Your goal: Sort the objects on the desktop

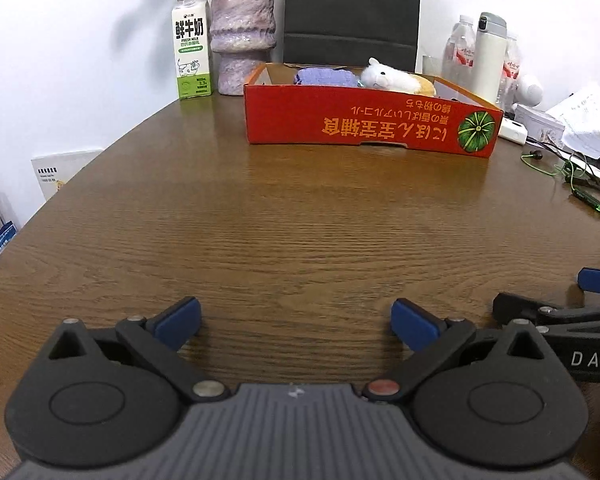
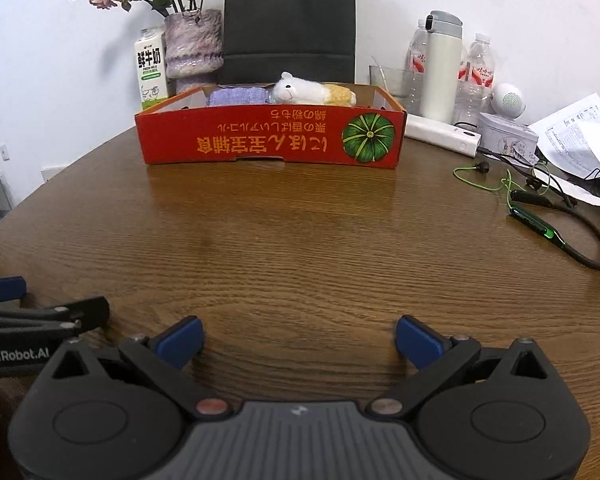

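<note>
A red cardboard box [image 1: 352,126] [image 2: 260,138] with a pumpkin picture stands at the far middle of the brown wooden table [image 1: 292,220]. Inside lie a white plush toy [image 1: 388,76] [image 2: 300,88] and a purple cloth [image 1: 326,77] [image 2: 236,97]. My left gripper [image 1: 296,322] is open and empty, low over the near table. My right gripper [image 2: 299,340] is open and empty beside it. Each gripper's side shows in the other's view: the right one [image 1: 560,316], the left one [image 2: 40,316].
A milk carton [image 1: 191,48] [image 2: 151,68] and a vase [image 1: 242,36] [image 2: 194,44] stand behind the box's left. A dark chair back [image 1: 352,12]. On the right: thermos [image 2: 442,68], water bottles [image 2: 478,76], green earphone cable [image 2: 536,220], papers [image 2: 576,140].
</note>
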The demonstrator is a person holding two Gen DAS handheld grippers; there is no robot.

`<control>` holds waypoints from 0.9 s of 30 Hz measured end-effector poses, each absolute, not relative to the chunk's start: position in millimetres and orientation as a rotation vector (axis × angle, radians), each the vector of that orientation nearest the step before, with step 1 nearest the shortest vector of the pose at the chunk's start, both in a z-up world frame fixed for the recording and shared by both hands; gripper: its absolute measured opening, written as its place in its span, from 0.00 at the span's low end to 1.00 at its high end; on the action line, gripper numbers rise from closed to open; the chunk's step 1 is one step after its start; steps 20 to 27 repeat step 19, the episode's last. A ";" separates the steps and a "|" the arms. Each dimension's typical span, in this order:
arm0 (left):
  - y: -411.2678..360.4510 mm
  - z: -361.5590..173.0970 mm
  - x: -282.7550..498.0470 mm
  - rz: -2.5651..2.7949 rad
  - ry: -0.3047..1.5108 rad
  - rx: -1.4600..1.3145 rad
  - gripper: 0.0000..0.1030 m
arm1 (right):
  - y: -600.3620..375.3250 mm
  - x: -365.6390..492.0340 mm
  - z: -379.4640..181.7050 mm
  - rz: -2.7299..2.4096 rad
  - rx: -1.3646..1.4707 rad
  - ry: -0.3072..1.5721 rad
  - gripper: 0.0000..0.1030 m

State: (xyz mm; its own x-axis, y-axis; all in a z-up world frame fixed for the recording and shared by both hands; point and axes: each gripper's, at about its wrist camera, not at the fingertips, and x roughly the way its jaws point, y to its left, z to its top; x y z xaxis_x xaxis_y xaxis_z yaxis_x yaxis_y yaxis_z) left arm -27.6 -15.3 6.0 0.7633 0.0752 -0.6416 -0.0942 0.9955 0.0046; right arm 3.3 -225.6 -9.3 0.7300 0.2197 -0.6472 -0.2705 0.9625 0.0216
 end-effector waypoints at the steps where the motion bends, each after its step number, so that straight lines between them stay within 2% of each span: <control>1: -16.0 5.6 -27.6 0.093 0.697 -0.025 1.00 | -225.8 3.5 -9.0 0.272 -0.079 0.703 1.00; 27: -14.8 5.5 -26.8 0.094 0.698 -0.027 1.00 | -225.1 6.6 -9.2 0.272 -0.081 0.699 1.00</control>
